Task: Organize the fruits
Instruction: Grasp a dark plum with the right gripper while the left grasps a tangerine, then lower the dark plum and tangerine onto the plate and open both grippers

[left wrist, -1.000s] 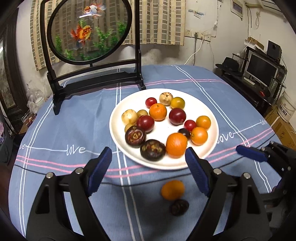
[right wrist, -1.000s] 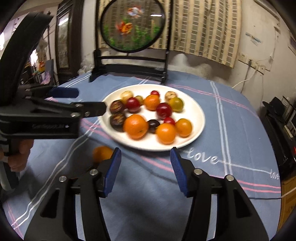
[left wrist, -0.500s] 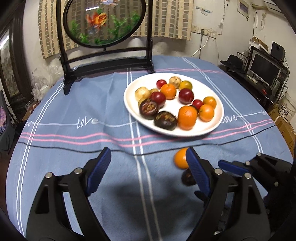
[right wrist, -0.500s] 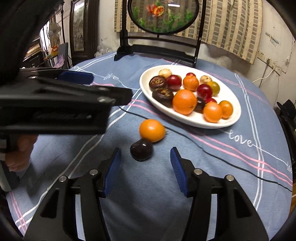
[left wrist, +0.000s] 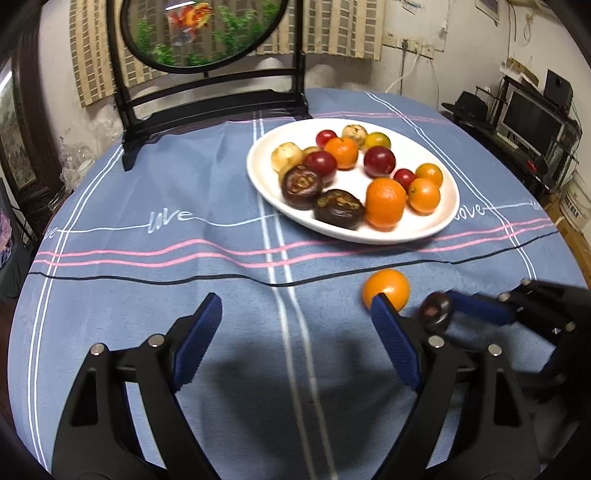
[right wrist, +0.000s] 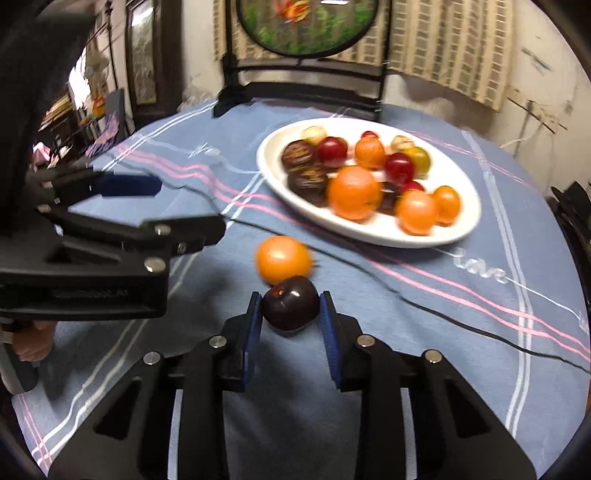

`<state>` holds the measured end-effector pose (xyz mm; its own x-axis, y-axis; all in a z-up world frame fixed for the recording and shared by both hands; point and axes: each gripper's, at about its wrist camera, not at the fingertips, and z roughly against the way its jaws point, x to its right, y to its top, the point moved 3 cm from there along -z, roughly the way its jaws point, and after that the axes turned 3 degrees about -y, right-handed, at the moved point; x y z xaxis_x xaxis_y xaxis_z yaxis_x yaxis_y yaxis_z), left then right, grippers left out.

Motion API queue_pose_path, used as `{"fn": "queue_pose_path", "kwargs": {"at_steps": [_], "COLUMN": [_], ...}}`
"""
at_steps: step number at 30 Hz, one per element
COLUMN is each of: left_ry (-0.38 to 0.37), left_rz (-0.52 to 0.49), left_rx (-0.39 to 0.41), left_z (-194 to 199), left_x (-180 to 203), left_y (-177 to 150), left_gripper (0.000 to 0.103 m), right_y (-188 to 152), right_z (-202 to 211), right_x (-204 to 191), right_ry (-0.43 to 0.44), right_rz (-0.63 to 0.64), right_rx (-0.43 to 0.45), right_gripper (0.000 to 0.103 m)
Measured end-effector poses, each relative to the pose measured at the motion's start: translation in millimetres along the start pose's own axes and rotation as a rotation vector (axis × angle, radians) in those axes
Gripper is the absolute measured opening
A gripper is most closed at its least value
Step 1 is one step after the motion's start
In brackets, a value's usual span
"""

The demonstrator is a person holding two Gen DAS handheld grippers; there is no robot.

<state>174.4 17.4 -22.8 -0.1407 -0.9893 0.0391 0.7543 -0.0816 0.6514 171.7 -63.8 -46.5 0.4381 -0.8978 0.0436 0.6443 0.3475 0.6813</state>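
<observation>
A dark plum [right wrist: 290,308] sits on the blue tablecloth, and my right gripper [right wrist: 290,298] is closing on it, both blue pads pressing its sides. Just behind it lies a loose orange [right wrist: 283,258]. In the left wrist view the same plum [left wrist: 436,312] and orange [left wrist: 386,290] are at the right, by that gripper's right fingertip. My left gripper [left wrist: 295,301] hangs open over bare cloth with nothing between its fingers. A white plate [left wrist: 258,166] further back holds several oranges, red plums, mangosteens and pale round fruits.
A black stand with a round fish painting [left wrist: 207,33] is at the table's far edge. A desk with a monitor [left wrist: 532,118] stands off to the right of the table. The left gripper's body [right wrist: 110,251] fills the left of the right wrist view.
My right gripper came down around the dark plum and closed on it. Both grippers drew back from the plate toward the near edge; the left one stayed open.
</observation>
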Motion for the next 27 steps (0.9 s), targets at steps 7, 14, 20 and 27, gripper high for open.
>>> {"fn": "queue_pose_path", "kwargs": {"at_steps": [7, 14, 20, 27], "left_ry": [0.0, -0.028, -0.005, -0.03], "left_rz": [-0.054, -0.109, -0.162, -0.124], "left_rx": [-0.037, -0.072, -0.049, -0.049], "left_z": [-21, -39, -42, -31], "left_x": [32, 55, 69, 63], "left_y": [2, 4, 1, 4], "left_gripper": [0.084, 0.057, 0.038, 0.038], "right_y": [-11, -14, -15, -15], "right_z": [17, 24, 21, 22], "right_x": [48, 53, 52, 53], "right_ry": [-0.013, 0.014, 0.015, 0.009], "right_rz": [-0.119, -0.136, -0.131, -0.134], "right_rx": [0.039, 0.054, 0.044, 0.048], "right_gripper": [0.031, 0.031, 0.031, 0.031]}}
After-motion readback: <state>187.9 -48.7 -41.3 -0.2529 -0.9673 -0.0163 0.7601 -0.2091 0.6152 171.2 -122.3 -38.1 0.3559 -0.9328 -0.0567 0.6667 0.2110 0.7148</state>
